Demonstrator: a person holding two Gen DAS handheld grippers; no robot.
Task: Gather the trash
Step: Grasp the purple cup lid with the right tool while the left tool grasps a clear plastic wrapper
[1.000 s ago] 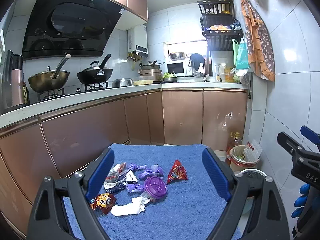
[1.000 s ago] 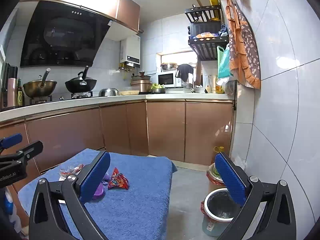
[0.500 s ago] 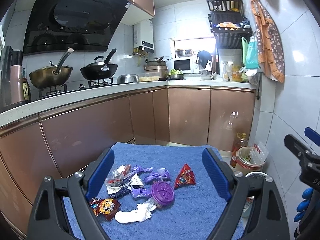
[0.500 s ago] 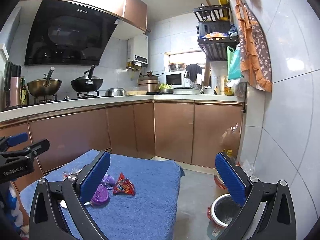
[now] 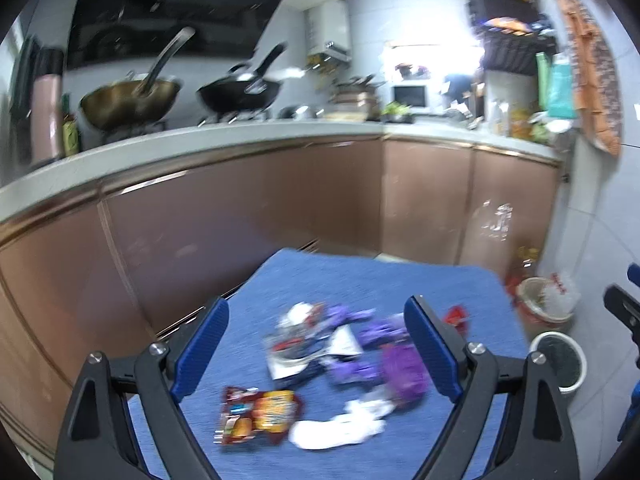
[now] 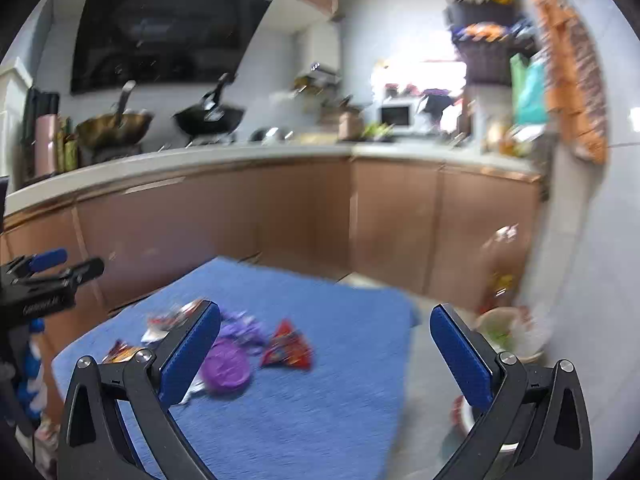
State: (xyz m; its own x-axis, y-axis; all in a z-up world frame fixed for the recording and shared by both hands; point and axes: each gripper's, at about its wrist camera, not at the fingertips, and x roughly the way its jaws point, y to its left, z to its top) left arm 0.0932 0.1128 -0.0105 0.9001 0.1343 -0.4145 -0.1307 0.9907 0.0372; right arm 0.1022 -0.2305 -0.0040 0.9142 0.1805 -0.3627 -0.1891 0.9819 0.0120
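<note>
Both views blurred. Left gripper (image 5: 316, 352) wide, holding nothing; trash pile (image 5: 332, 356) lies on the blue towel (image 5: 372, 280) just ahead between its fingers. Right gripper (image 6: 326, 354) wide too, empty; red triangular wrapper (image 6: 287, 347) ahead. Risks, as I judge: pinching towel pile with a wrapper; grabbing several overlapped pieces; thin foil slipping out before the white bin (image 5: 560, 360), on the floor right of the left gripper.

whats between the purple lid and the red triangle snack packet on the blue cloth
In the right wrist view, only bare blue cloth shows between the purple lid and the red triangle packet; crumpled purple wrappers lie just behind that gap.
</note>
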